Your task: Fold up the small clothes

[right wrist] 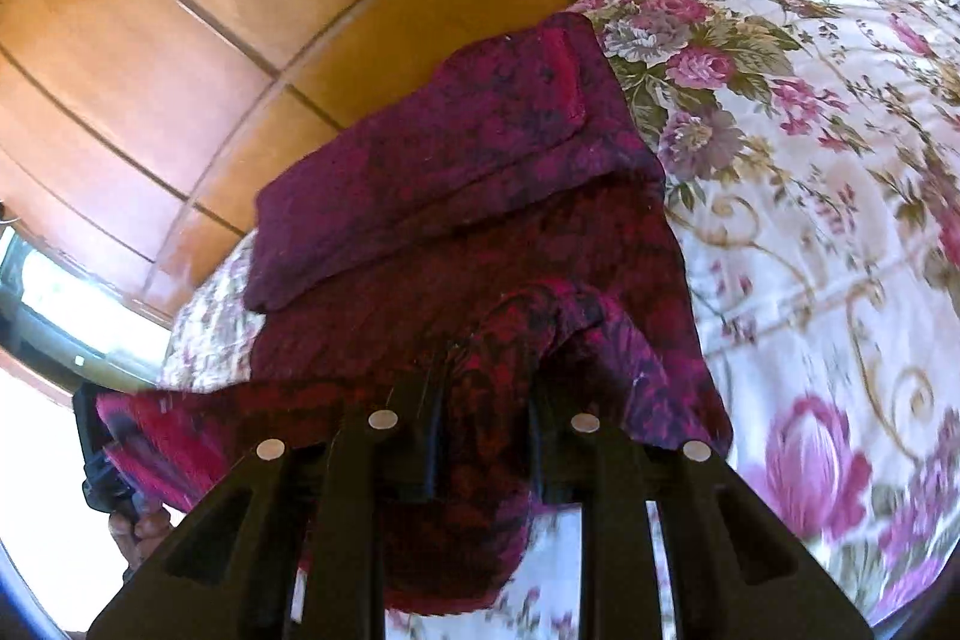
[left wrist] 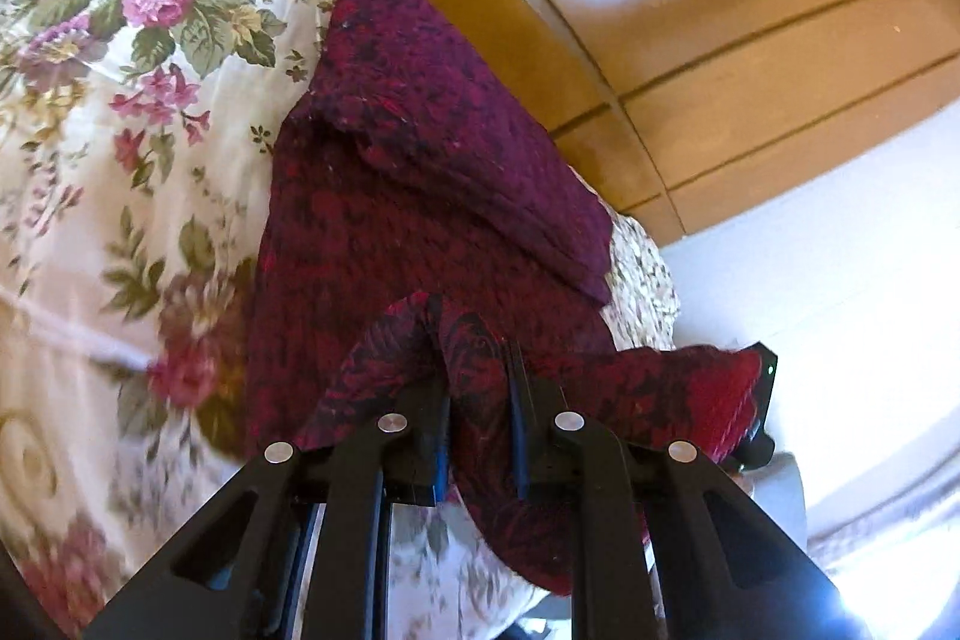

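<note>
Mottled maroon garment (left wrist: 384,196), pink floral white bedspread (left wrist: 120,112)

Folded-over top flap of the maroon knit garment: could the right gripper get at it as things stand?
Probably not right away. The right gripper is shut on the near hem of the maroon knit garment, so it must let go first. Otherwise nothing lies over the top flap on the floral bedspread.

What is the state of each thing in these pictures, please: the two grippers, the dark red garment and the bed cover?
left gripper: shut on the near edge of the garment, lifting it.
right gripper: shut on the same near edge, lifting it.
dark red garment: partly folded, far part lying on the bed, near edge raised.
floral bed cover: spread out under the garment.
</note>
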